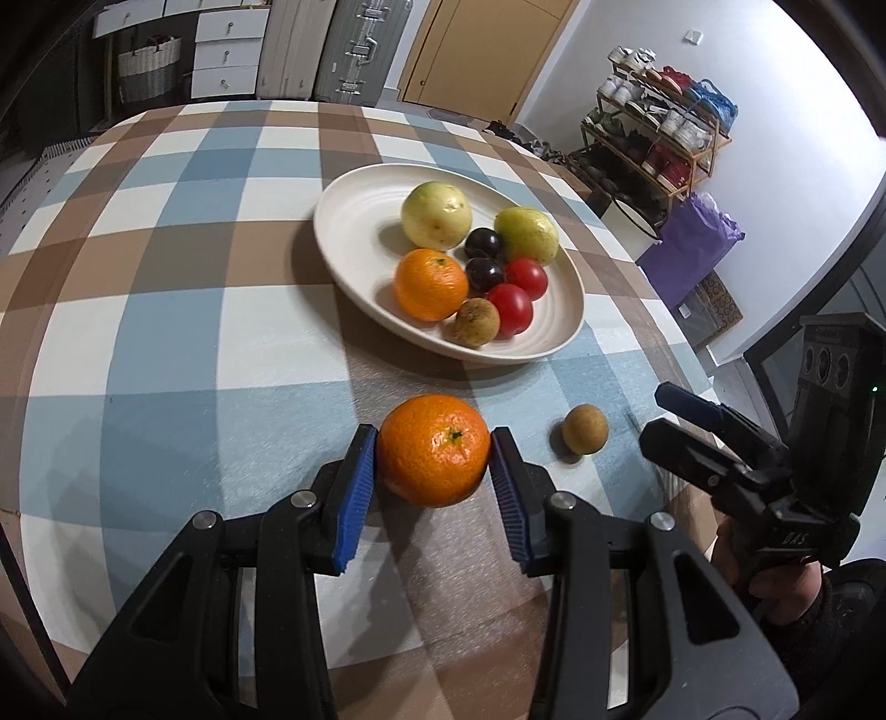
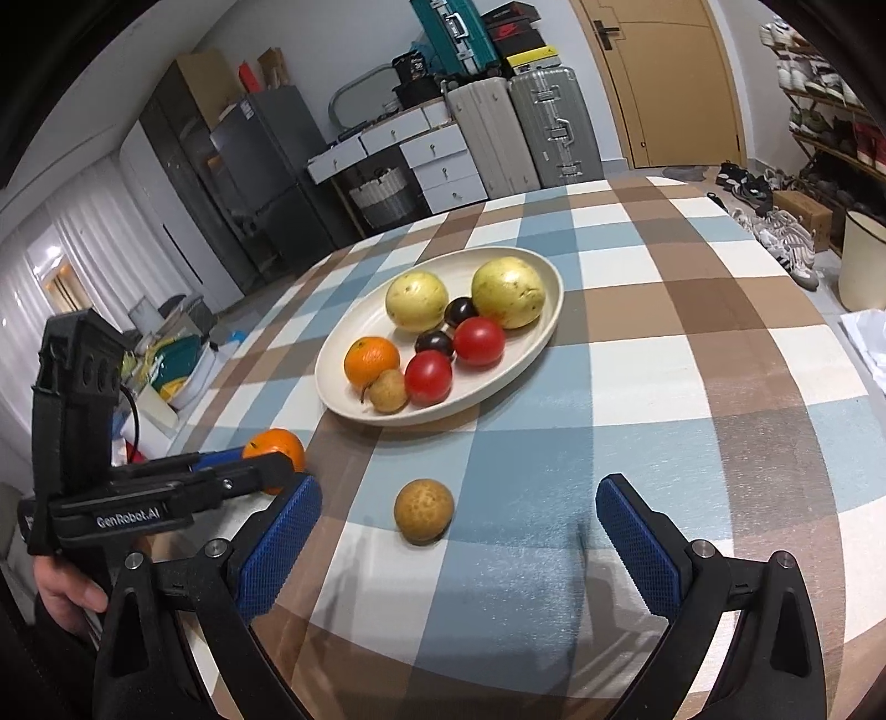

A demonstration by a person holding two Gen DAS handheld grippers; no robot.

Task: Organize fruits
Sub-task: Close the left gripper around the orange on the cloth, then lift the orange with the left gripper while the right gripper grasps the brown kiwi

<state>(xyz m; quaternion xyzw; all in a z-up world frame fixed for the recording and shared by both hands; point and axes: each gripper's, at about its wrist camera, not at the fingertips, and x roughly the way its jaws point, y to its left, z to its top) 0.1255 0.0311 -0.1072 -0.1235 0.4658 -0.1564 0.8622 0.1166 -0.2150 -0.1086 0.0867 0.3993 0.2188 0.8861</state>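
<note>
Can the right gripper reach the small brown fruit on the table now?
Probably yes: the right gripper is open, the brown fruit lies alone just ahead between its fingers, and nothing stands between them.

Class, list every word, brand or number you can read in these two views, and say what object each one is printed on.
"GenRobot.AI": white lettering on the side of the black left hand-held gripper, seen in the right wrist view.
"DAS": faint embossed letters on the black body of the right hand-held gripper, seen in the left wrist view; the reading is uncertain.
Labels on the stacked boxes in the background are too small to read.
</note>
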